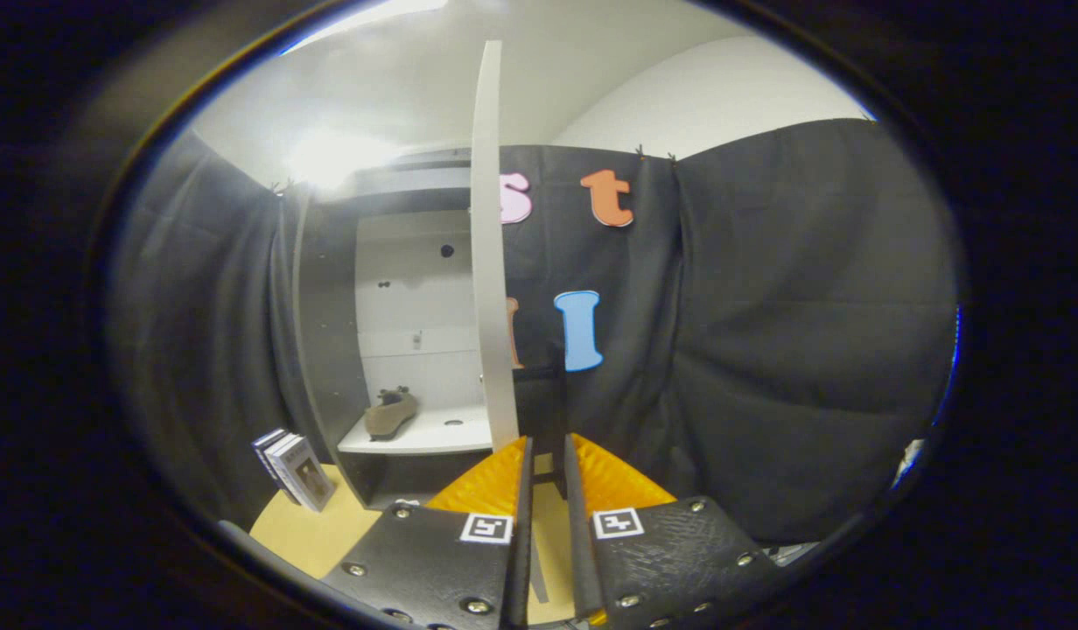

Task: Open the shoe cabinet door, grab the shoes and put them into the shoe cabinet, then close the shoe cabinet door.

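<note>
Black cloth drapes the booth on all sides, hanging in soft folds beneath a white ceiling lit by a bright glare at the upper left. A tan floor (316, 534) runs under the scene. The shoe cabinet (329, 350) stands ahead and to the left of the claw (548, 455), dark-framed with a pale back panel dotted by a few small holes. Its door (486, 262), a thin, flat white panel, stands swung open and is seen nearly edge-on, rising tall just ahead of the left finger; its lower edge meets that finger's tip, though whether they touch cannot be told. Inside, on a smooth white shelf (434, 435), a single brownish low shoe (390, 413) lies with its toe toward the front, beyond the fingers and to their left. A small stack of books (294, 468) leans on the floor left of the cabinet. The claw points level into the booth, its ribbed fingers close together with only a narrow gap between them and nothing gripped in that gap.
</note>
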A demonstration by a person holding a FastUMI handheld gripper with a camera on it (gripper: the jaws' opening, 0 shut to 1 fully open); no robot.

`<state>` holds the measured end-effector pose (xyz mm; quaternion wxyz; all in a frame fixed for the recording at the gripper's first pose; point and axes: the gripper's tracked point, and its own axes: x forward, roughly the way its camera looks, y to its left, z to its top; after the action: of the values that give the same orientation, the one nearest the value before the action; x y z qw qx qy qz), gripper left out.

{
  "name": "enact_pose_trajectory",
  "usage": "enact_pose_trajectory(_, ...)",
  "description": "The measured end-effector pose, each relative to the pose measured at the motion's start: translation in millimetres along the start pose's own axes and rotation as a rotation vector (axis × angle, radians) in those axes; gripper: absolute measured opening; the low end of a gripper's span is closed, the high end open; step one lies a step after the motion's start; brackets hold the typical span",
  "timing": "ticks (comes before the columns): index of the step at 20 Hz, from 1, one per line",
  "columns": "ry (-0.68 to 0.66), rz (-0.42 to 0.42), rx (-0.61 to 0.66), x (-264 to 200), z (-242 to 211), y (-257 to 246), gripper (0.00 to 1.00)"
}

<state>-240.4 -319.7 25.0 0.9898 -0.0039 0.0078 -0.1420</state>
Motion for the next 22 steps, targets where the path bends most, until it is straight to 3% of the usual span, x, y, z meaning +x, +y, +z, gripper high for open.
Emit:
enact_pose_trajectory(4, -0.017, -0.016, -0.019, -11, 2, -5, 0.2)
enact_pose_trajectory(9, 0.002, 0.062, -0.036, -19, -21, 29, 0.2)
enact_pose_trajectory(18, 0.282, 0.278, -0.127, -16, -165, 125, 0.21)
enact_pose_trajectory(20, 0.357, 0.306, -0.137, -16, -199, 137, 0.33)
enact_pose_trajectory(22, 0.44, 0.329, -0.141, -14, -235, 147, 0.33)
